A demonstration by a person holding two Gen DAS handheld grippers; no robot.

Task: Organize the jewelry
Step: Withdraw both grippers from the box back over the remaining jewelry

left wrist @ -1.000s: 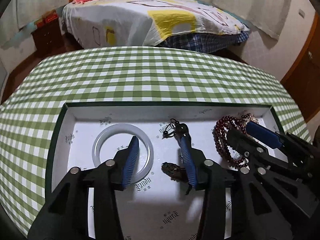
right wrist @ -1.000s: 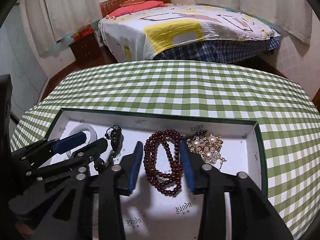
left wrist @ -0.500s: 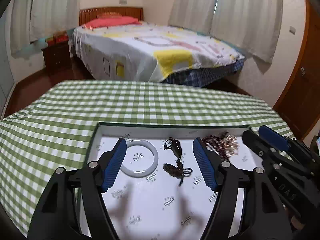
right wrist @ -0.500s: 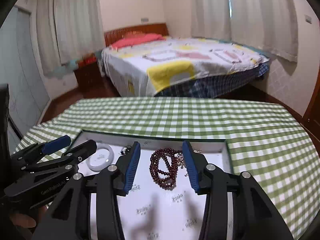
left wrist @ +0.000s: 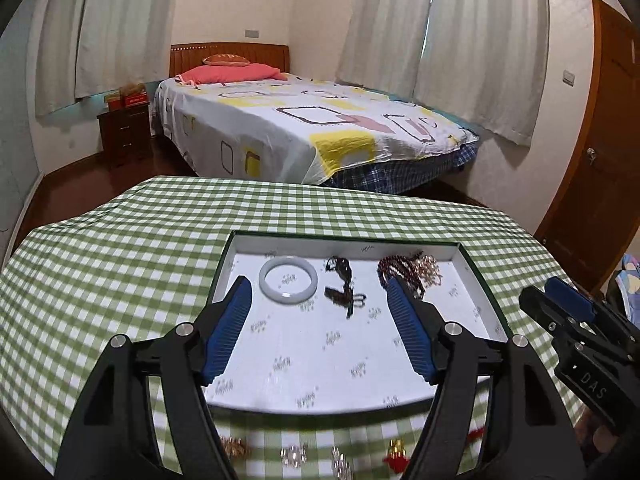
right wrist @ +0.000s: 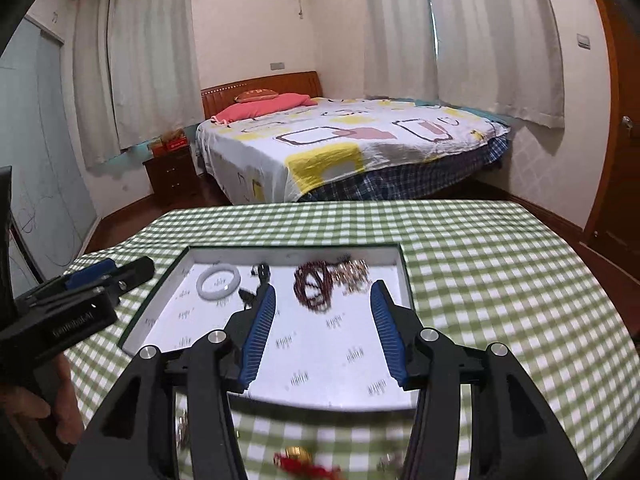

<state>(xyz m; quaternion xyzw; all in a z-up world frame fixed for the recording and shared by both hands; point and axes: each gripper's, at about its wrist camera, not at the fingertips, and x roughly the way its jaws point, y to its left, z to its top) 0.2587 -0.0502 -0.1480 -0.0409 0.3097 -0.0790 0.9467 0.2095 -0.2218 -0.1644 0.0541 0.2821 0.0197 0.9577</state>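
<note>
Both hand-held grippers (left wrist: 318,292) (right wrist: 322,300) backed off; checked tablecloth (left wrist: 100,264) exposed.

In the left wrist view, the small jewelry pieces (left wrist: 294,455) on the checked tablecloth (left wrist: 100,280) near the bottom edge are blurred, and I cannot tell their kind. The left gripper (left wrist: 320,304) hides part of the red bead strand (left wrist: 390,268) in the tray (left wrist: 476,276). In the right wrist view, a red and gold piece (right wrist: 300,460) is blurred and cut by the bottom edge. The dark pendant (right wrist: 256,284) is partly hidden behind a finger (right wrist: 260,320) of the right gripper (right wrist: 324,304).
</note>
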